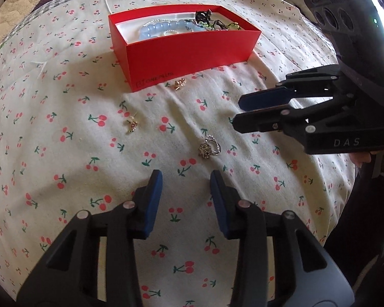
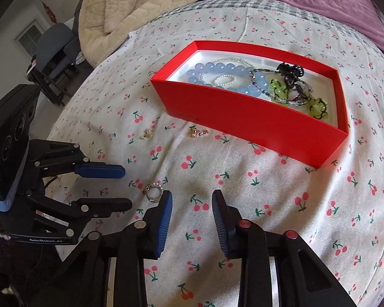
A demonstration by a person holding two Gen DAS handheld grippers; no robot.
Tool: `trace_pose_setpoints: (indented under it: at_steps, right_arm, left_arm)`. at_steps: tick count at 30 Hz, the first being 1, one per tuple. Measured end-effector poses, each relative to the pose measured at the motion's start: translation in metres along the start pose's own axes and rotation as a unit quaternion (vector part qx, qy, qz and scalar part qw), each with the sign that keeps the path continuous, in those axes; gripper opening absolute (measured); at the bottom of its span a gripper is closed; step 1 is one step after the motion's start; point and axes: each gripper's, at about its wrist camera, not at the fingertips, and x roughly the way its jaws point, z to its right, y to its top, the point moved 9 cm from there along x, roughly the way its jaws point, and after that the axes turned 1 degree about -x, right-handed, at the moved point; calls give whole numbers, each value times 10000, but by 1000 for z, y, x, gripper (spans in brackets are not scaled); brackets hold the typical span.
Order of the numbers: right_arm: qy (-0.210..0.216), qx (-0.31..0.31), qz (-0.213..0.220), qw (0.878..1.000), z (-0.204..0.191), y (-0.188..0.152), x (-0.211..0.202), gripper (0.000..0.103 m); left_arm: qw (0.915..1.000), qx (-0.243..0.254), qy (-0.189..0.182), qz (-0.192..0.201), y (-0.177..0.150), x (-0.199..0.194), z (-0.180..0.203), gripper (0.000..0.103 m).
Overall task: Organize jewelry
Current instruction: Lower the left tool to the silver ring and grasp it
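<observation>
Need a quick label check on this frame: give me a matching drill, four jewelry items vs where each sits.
Items:
1. blue bead bracelet
2. green bead piece
3. silver ring cluster
4. small gold earring

Places:
A. on the cherry sheet, just ahead of the left tool
B. inside the red box, toward its right end in the right wrist view
C. on the cherry sheet, left of the ring cluster in the left wrist view
D. inside the red box, toward its left end in the right wrist view

Pairs: 1-D, 2-B, 3-A, 4-C
</observation>
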Motion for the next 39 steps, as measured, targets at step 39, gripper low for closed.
trace_pose_setpoints:
  at_steps: [39]
  right_arm:
    - [300,-273,-197,9990,-12,4,3,12]
  left_arm:
    - [9983,509,-112,277,19,18,23,20]
